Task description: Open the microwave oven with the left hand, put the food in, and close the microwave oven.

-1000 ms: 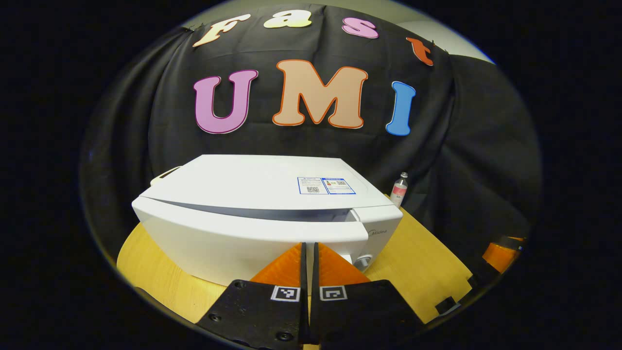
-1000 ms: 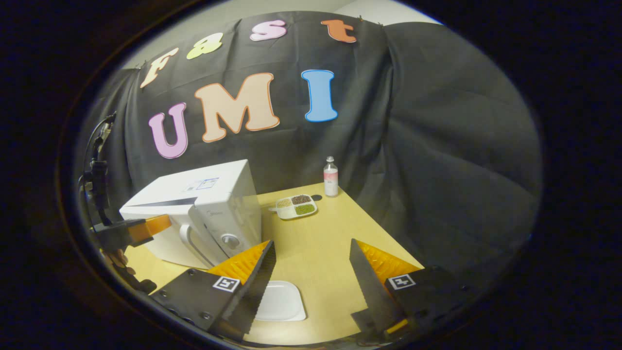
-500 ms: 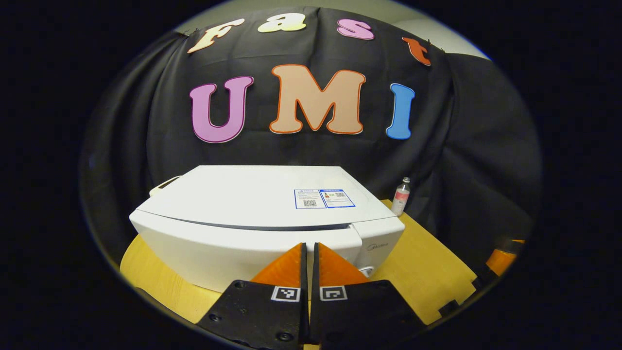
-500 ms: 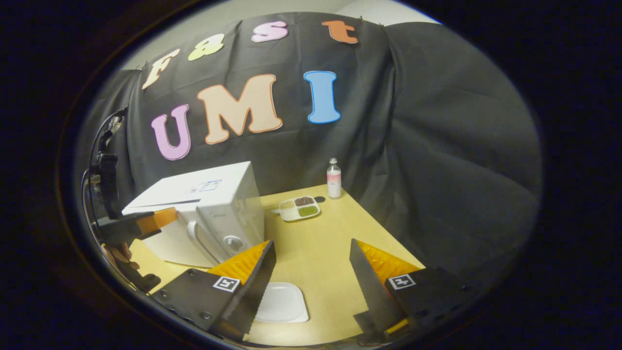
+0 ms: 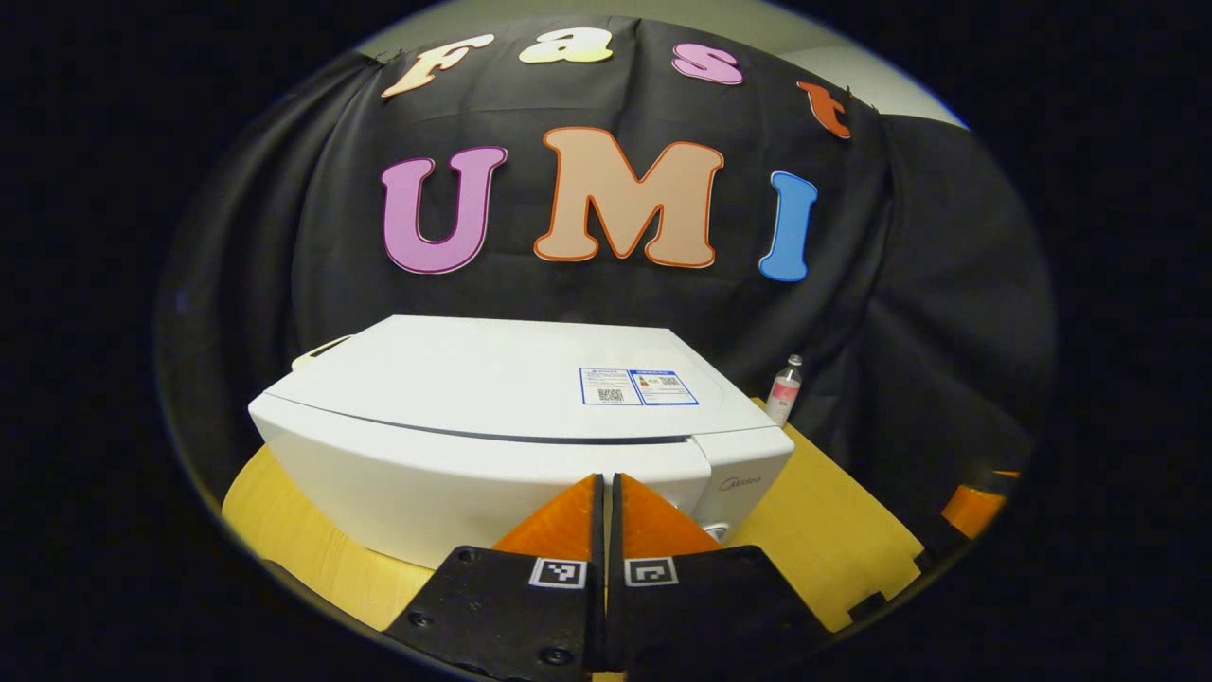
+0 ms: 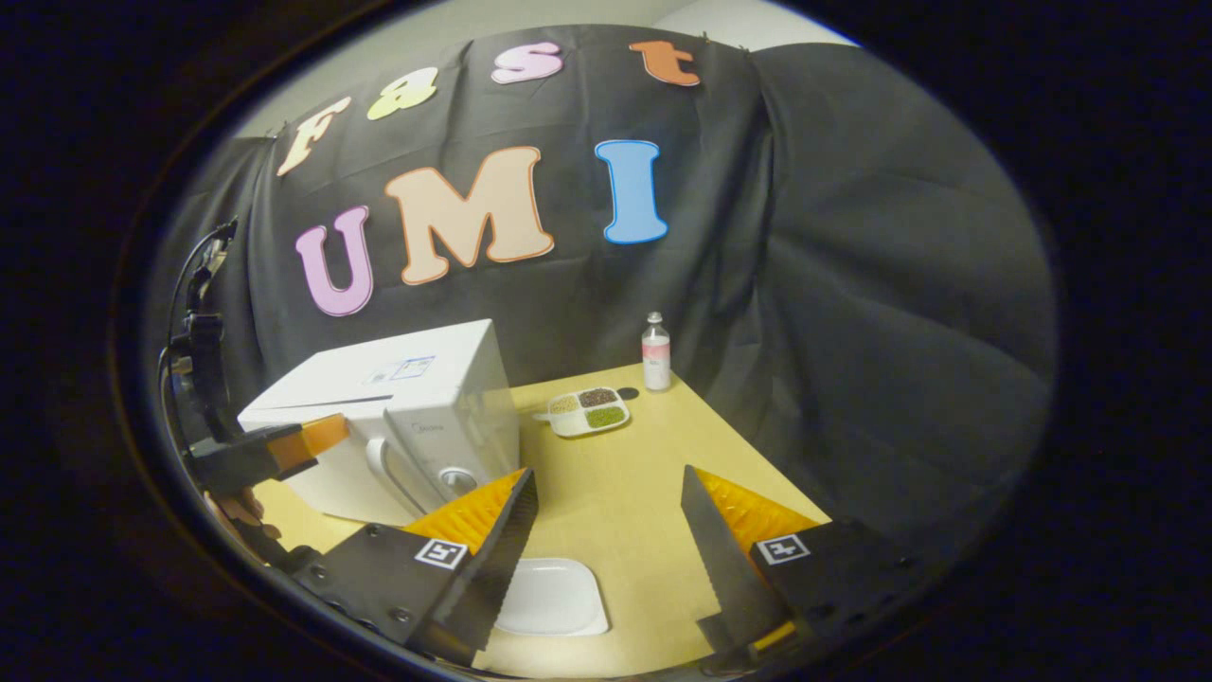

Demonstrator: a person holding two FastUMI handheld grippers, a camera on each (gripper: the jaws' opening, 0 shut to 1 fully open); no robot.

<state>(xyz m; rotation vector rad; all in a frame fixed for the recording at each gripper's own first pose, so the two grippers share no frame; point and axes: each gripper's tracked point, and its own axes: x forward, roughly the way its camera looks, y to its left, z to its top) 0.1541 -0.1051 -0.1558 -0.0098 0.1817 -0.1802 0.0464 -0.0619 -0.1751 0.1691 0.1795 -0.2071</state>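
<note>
Left gripper (image 5: 606,497): its two fingers are clenched together with nothing between them; it points at the front of the microwave oven (image 5: 492,417), very near the door, and I cannot tell if the tips touch it. In the right gripper view the left gripper (image 6: 284,445) is at the far left, level, held by a hand (image 6: 241,511) below it.
Microwave oven: a white box directly ahead of the left gripper and to the front-left of the right gripper (image 6: 606,530). It looks heavy and stiff, so I judge it will not slide when the door is pulled.
Door: it appears shut or almost shut; a thin dark seam runs along its top edge.
Door handle (image 6: 383,469): a white curved bar, upright, at the door's right edge beside the knob (image 6: 457,478). I judge this is the place to take hold; it is smooth plastic and may be slippery.
Right gripper: released, its fingers are wide apart and hold nothing; it hangs above the table (image 6: 615,474), tilted down.
White plate (image 6: 554,597): on the table just below the right gripper, between its fingers; it seems bare, stiff and thin, best taken by the rim.
Food tray (image 6: 587,409): a divided dish with grains, far ahead of the right gripper; light, and it must stay level or the grains will spill.
Bottle (image 6: 655,352): upright behind the food tray, near the wall.
</note>
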